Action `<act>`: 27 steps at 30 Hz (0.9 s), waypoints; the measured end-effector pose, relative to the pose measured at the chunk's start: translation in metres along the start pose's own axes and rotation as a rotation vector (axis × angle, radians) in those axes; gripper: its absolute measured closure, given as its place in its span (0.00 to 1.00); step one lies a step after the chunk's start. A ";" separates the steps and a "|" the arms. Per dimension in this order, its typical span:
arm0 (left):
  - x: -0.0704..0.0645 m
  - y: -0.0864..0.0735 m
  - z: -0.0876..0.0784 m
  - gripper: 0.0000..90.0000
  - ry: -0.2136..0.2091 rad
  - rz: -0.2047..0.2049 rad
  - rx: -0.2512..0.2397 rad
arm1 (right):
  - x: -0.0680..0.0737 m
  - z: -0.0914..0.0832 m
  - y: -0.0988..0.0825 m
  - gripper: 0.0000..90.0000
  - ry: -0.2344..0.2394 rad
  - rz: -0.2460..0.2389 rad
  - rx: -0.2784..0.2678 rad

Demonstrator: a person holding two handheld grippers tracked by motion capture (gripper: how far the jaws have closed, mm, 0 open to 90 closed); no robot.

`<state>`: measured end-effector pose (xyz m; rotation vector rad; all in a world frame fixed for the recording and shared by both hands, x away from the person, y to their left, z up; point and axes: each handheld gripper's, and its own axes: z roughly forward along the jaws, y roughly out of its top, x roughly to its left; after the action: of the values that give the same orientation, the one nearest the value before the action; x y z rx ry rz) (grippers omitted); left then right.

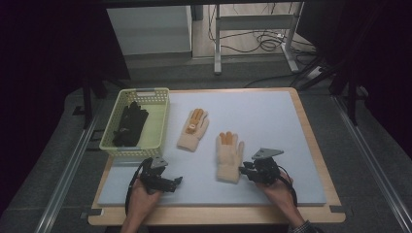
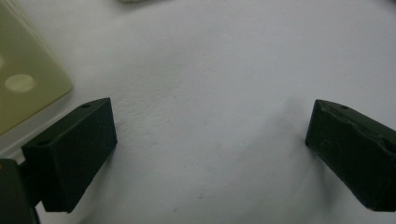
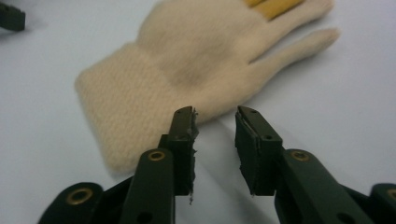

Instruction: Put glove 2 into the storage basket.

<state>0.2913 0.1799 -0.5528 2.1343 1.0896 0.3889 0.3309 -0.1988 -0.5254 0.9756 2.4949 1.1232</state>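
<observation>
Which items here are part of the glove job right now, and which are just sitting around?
In the job:
- near cream glove, right gripper open at its cuff
- far cream glove
- yellow basket holding black gloves

Just lying about:
- cables on the floor
- metal frame behind the table

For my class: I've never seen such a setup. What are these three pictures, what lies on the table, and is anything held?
A person holds a hand-operated claw in each hand. The high view looks down on the table; the other two look along each claw's jaws. On the blue mat lie two cream gloves: a far glove and a near glove. A basket holds black gloves. The left claw is open over bare mat. The right claw is open beside the near glove's cuff. Nothing is held.
</observation>
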 end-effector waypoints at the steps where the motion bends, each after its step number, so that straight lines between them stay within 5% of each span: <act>1: 0.000 0.000 0.000 0.03 0.000 0.000 0.000 | -0.002 -0.001 0.002 0.71 -0.006 0.001 -0.007; 9: 0.000 0.000 0.000 0.03 0.001 0.001 0.000 | -0.007 0.008 0.042 0.65 0.021 -0.013 -0.046; 21: 0.000 0.000 0.000 0.03 0.001 0.004 0.002 | -0.002 0.075 0.121 0.54 0.066 -0.095 -0.059; 27: 0.000 0.000 0.000 0.03 0.000 0.002 0.001 | 0.001 0.109 0.147 0.49 0.071 -0.116 -0.044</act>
<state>0.2912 0.1802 -0.5528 2.1369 1.0880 0.3898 0.4499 -0.0648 -0.4915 0.7811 2.5342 1.1903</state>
